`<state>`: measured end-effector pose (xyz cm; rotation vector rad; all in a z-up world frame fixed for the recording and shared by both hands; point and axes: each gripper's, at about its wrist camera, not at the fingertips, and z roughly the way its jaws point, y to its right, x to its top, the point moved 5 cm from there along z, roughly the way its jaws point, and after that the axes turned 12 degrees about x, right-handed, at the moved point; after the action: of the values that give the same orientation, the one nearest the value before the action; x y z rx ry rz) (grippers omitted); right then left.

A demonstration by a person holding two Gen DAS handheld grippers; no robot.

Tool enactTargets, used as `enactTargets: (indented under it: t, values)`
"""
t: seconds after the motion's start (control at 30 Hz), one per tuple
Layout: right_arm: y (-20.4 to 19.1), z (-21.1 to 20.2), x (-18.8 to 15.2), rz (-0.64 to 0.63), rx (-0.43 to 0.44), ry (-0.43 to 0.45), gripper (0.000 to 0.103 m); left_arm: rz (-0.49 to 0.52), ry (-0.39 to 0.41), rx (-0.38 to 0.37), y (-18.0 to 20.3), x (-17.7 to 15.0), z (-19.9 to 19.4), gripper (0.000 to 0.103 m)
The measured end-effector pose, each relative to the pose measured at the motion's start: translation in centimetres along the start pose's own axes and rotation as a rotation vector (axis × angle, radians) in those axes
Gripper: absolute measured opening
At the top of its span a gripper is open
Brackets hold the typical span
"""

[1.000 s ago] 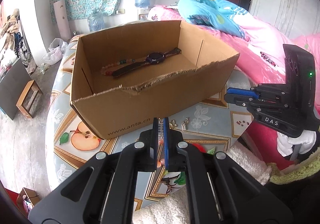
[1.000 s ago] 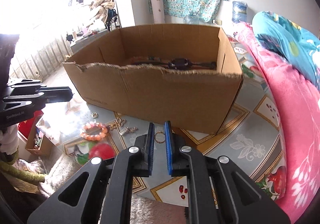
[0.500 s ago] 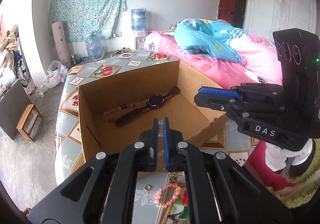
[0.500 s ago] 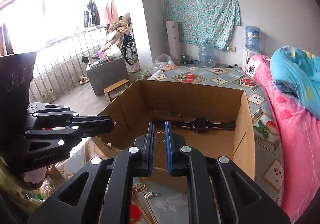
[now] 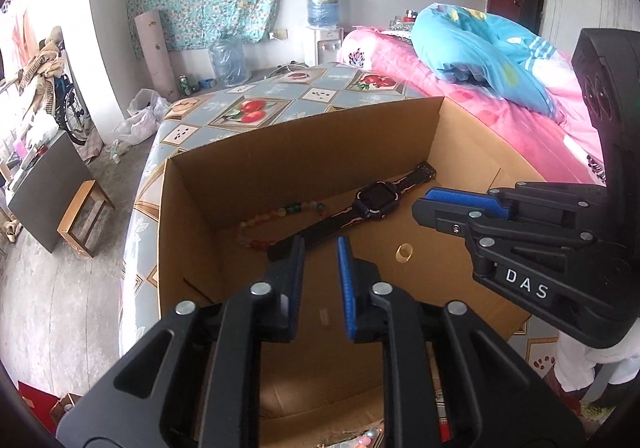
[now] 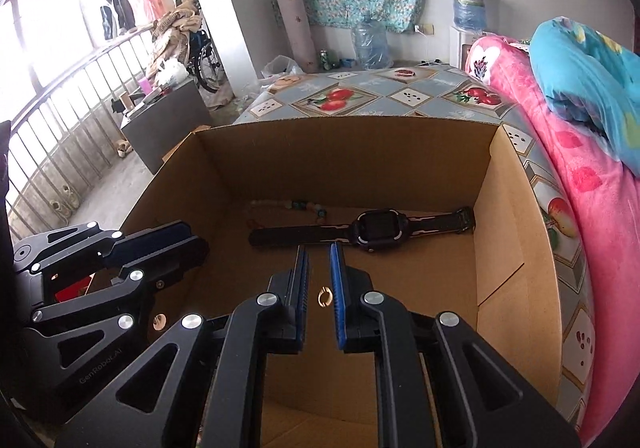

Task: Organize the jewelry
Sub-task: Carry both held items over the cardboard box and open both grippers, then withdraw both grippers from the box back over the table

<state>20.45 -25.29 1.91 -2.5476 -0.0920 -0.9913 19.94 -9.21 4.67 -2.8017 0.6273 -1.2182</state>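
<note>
I have both claws over the open cardboard box (image 5: 472,152). My left claw (image 5: 318,248) has its jaws opening, with nothing pressed between the blue pads; a small pale piece (image 5: 323,317), too blurred to identify, shows in the gap below them over the box floor. My right claw (image 6: 319,260) stands slightly apart, and a gold ring (image 6: 324,295) shows in the gap, but I cannot tell whether the pads touch it. In the left view a gold ring (image 5: 405,251) lies on the box floor at about 2 o'clock from my left claw. A black watch (image 6: 378,229) lies across the floor at 12 o'clock, with a bead bracelet (image 6: 308,206) just beyond it toward 11 o'clock.
</note>
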Motion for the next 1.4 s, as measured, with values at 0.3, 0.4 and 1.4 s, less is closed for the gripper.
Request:
enactTargets:
  t: [0.3,0.4,1.4]
  values:
    - [-1.1,-2.9,0.0,-0.028,0.032,0.09,0.024,-0.06,0.101,-0.015,-1.3,0.1,-3.6,0.036]
    - [-1.5,-4.9,-0.3,-0.055,0.049,0.135,0.024,-0.086,0.163,-0.037,-2.0,-0.2,-6.1,0.04]
    - [-1.6,-7.5,-11.2,-0.019,0.099,0.027,0.024,-0.034,-0.235,-0.229,2.6,-16.6,-2.4,0.05]
